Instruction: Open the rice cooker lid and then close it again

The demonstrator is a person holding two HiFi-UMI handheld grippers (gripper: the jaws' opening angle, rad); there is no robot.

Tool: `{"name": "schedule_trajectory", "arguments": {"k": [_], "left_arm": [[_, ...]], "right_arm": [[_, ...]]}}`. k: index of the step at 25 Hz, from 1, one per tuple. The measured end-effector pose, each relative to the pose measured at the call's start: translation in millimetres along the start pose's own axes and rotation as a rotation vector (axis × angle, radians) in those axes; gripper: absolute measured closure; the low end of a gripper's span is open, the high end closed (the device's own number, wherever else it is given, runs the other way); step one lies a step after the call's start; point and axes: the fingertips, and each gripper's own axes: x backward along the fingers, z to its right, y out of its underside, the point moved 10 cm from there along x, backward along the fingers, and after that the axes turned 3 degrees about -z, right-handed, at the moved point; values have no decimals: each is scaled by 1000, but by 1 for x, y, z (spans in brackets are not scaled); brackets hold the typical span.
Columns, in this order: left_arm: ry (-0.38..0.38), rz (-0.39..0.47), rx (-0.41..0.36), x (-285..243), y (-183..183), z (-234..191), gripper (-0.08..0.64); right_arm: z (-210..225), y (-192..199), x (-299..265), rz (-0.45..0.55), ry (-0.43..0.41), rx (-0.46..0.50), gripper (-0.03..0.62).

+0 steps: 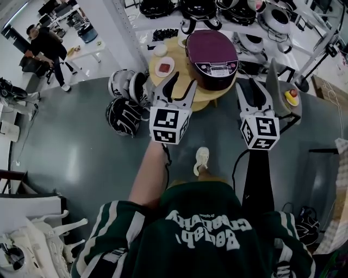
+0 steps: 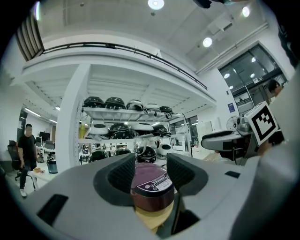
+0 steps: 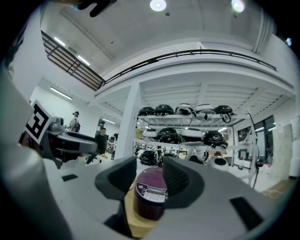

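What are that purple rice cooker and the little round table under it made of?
Rice cooker: probably a moulded plastic shell, smooth dark purple with a slight sheen on the lid and a grey control panel set in. Table: looks like pale wood or wood-look laminate, matte tan with no shine; I cannot tell which.

Black and white helmets (image 1: 126,103) lie on the grey floor (image 1: 70,146) left of centre, with a person (image 1: 46,46) at upper left.

Bright ceiling lamps (image 2: 156,3), dark vignetted corners, fisheye-warped edges
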Motion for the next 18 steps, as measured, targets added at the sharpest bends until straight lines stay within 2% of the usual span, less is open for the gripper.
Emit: {"name": "schedule_trajectory", "arguments": {"k": [18], "left_arm": [[-39,-17,-21,-177,-4,-64,360]], "right_arm": [[92,6,-189,5,-73,-30,405]]}}
